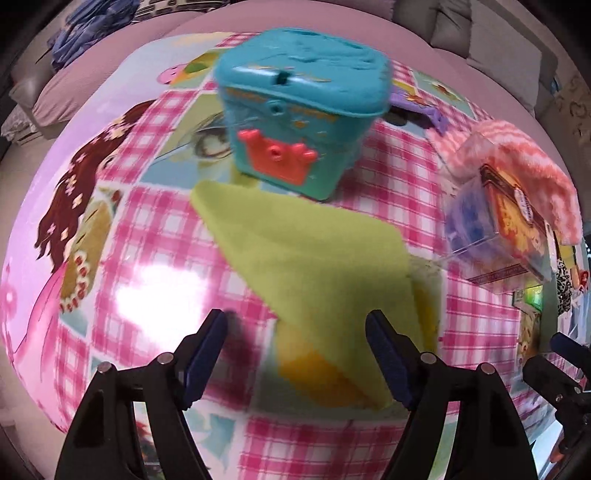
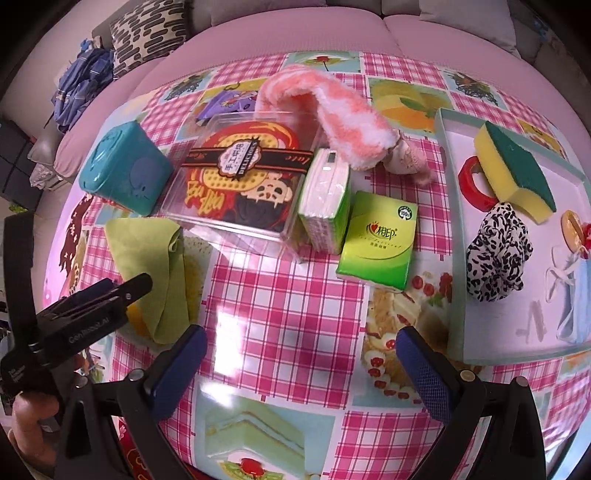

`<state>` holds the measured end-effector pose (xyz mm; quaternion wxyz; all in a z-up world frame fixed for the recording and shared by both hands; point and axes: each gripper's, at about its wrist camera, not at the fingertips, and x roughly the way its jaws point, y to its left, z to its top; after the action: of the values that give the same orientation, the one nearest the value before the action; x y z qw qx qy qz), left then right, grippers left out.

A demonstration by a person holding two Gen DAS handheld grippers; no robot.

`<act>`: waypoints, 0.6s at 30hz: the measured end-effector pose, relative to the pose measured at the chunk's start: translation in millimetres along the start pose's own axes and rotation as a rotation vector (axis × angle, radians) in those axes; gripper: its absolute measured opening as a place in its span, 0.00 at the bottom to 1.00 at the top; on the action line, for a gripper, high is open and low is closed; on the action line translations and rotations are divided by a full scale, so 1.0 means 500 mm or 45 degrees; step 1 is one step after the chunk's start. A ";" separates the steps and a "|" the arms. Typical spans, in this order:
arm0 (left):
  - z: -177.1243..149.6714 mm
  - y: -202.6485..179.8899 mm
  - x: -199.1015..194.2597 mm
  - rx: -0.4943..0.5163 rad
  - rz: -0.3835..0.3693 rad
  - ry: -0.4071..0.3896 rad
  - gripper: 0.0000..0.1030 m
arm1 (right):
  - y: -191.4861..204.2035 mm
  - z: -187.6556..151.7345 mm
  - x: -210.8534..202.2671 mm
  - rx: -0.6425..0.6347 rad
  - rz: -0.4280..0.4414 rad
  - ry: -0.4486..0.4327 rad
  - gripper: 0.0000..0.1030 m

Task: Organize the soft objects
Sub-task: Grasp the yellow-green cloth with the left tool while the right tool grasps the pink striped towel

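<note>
A folded yellow-green cloth (image 1: 314, 266) lies on the table, its near corner between my open left gripper's (image 1: 295, 354) jaws; it also shows in the right wrist view (image 2: 155, 258). My right gripper (image 2: 299, 365) is open and empty above bare tablecloth. A light tray (image 2: 458, 258) at the right holds a yellow-green sponge (image 2: 517, 173), a leopard-print scrunchie (image 2: 498, 254) and a red ring (image 2: 471, 182). A pink-white fluffy sock (image 2: 332, 110) lies behind the boxes.
A teal toy box (image 1: 295, 122) stands just beyond the cloth. A clear plastic box (image 2: 243, 181), two green tissue packs (image 2: 325, 199) (image 2: 380, 240) and a purple clip (image 2: 225, 103) sit mid-table. A sofa (image 2: 295, 29) lies beyond the round table.
</note>
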<state>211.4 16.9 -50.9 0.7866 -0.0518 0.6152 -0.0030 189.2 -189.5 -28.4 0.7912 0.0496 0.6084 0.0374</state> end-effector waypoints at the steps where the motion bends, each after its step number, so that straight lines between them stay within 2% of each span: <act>1: 0.003 -0.008 0.002 0.010 -0.004 0.001 0.76 | -0.002 0.001 -0.001 0.002 0.000 -0.002 1.00; 9: 0.020 -0.085 0.024 0.100 0.100 -0.001 0.76 | -0.019 0.007 0.000 0.012 0.002 0.002 1.00; 15: 0.040 -0.111 0.036 0.077 0.112 0.002 0.76 | -0.040 0.010 -0.020 0.011 0.004 -0.019 1.00; 17: 0.045 -0.106 0.039 0.074 0.113 -0.004 0.75 | -0.050 0.012 -0.034 0.004 0.000 -0.032 1.00; 18: 0.045 -0.107 0.039 0.073 0.115 -0.010 0.69 | -0.055 0.015 -0.040 0.003 -0.005 -0.040 1.00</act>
<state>240.9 -36.0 -59.8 0.7896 -0.0013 0.6134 0.0151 191.4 -219.3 -10.4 0.8007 0.0499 0.5960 0.0342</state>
